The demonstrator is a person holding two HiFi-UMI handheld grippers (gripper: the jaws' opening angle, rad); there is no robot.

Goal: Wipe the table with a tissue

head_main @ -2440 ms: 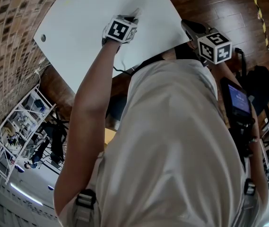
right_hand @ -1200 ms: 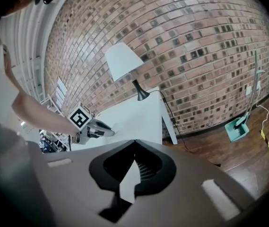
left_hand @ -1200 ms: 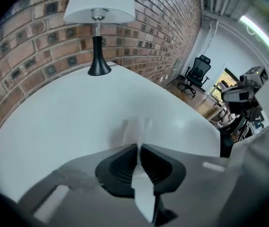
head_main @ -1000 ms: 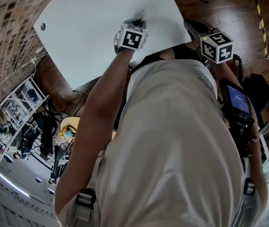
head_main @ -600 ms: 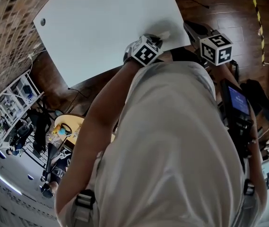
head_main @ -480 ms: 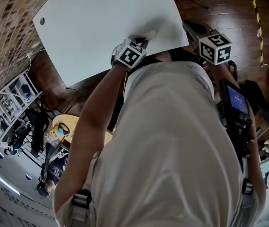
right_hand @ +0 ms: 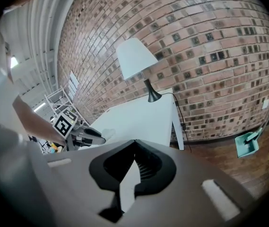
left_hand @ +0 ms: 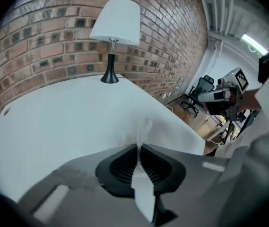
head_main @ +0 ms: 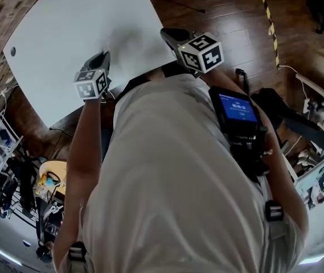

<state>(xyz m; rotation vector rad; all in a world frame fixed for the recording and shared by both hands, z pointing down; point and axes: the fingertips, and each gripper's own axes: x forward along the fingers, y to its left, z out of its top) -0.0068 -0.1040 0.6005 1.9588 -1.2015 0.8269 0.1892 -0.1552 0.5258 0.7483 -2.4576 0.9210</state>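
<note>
Your left tongs [head_main: 103, 57] hang over the near part of the white desk [head_main: 65, 27], at about 10 o'clock in the head view, and they point steeply down. In the left gripper view, the jaws of these tongs [left_hand: 139, 148] are nearly closed and pinch the white tissue [left_hand: 143, 186] between them. The tissue runs as a thin strip down the gap, and a small tuft pokes out past the tips toward 12 o'clock. You cannot tell from any view whether that tuft touches the desk [left_hand: 54, 122]. In the right gripper view, the left tongs [right_hand: 96, 137] show at 9 o'clock, with the pale tissue [right_hand: 107, 135] bunched at their tips over the desk's edge.

Your right tongs [head_main: 170, 34] sit at about 12 o'clock in the head view, just beside the desk's near right corner, well apart from the left pair. Their own view shows the jaws [right_hand: 134, 143] meeting at the tips. The white patch lower in the gap cannot be made out.

A lamp [left_hand: 117, 27] with a white shade and a black foot stands at the desk's far edge against the brick wall [left_hand: 39, 37]. It lies at 12 o'clock in both gripper views [right_hand: 135, 58]. A dark wooden floor [head_main: 236, 16] lies at 1 o'clock of the desk in the head view.
</note>
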